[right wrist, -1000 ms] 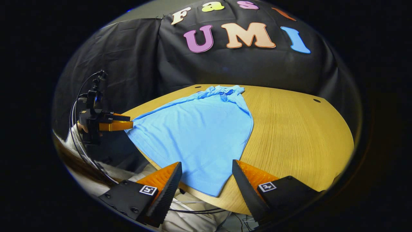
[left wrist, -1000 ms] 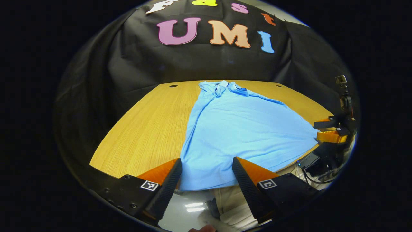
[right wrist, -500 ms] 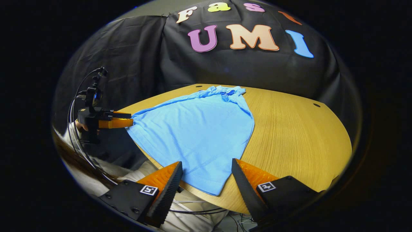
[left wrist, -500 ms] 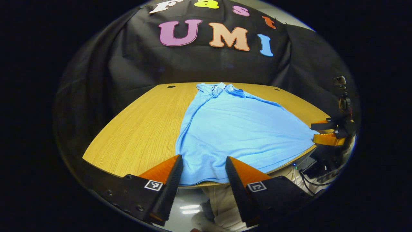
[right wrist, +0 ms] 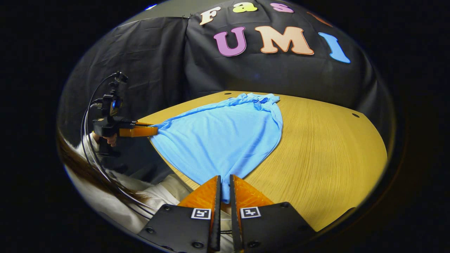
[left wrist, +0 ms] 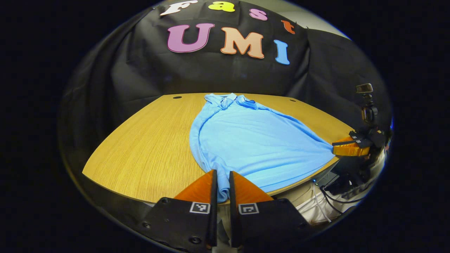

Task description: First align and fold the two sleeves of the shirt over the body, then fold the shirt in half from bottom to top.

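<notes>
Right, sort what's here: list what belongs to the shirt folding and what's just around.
Belongs to the job:
- blue shirt
- left claw, shut on the shirt's bottom edge
- right claw, shut on the shirt's bottom edge

Just around:
- wooden table
- cables behind the left claw

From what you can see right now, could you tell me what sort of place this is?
Probably a recording booth, not a home: a black cloth wall behind a bare wooden table, a light blue shirt laid out for folding, and cabled handheld grippers.
</notes>
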The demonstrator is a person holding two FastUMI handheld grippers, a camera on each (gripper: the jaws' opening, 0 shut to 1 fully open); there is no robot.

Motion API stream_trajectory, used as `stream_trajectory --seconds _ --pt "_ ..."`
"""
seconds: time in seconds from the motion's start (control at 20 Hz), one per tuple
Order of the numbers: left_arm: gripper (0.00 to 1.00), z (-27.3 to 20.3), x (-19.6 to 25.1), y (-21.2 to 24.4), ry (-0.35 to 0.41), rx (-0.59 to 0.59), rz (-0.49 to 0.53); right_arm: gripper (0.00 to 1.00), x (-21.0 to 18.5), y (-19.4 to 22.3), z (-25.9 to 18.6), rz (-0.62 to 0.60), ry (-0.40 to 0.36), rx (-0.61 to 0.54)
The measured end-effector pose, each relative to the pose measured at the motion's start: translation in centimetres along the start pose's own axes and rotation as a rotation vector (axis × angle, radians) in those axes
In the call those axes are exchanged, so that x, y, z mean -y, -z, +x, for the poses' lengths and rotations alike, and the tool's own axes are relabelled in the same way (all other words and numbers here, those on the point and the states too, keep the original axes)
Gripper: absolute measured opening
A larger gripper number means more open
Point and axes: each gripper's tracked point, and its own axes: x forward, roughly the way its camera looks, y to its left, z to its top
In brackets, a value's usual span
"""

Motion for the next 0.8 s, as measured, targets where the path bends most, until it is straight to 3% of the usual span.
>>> stream_trajectory --seconds 0.05,0.15,0.2,0.55,0.8 --pt "0.08 0.0 0.1 0.0 0.008 0.007 -0.006 0.16 0.0 -0.2 0.1 0.0 0.0 0.002" --pt "0.03 0.1 0.2 -0.1 0.022 0.016 -0.011 0.05 0.2 0.0 0.2 0.032 -0.006 -0.002" --pt "0.01 0.0 0.3 -0.1 0.025 0.017 -0.011 0.05 0.2 0.0 0.2 0.048 -0.004 -0.001" --pt "0.0 0.4 0.1 -1.0 0.023 0.016 0.002 0.05 0.6 -1.3 1.0 0.03 0.041 0.024" --pt "0.0 1.3 0.5 -5.2 0.04 0.077 0.01 0.04 2.3 -4.5 1.3 0.028 0.109 0.071"
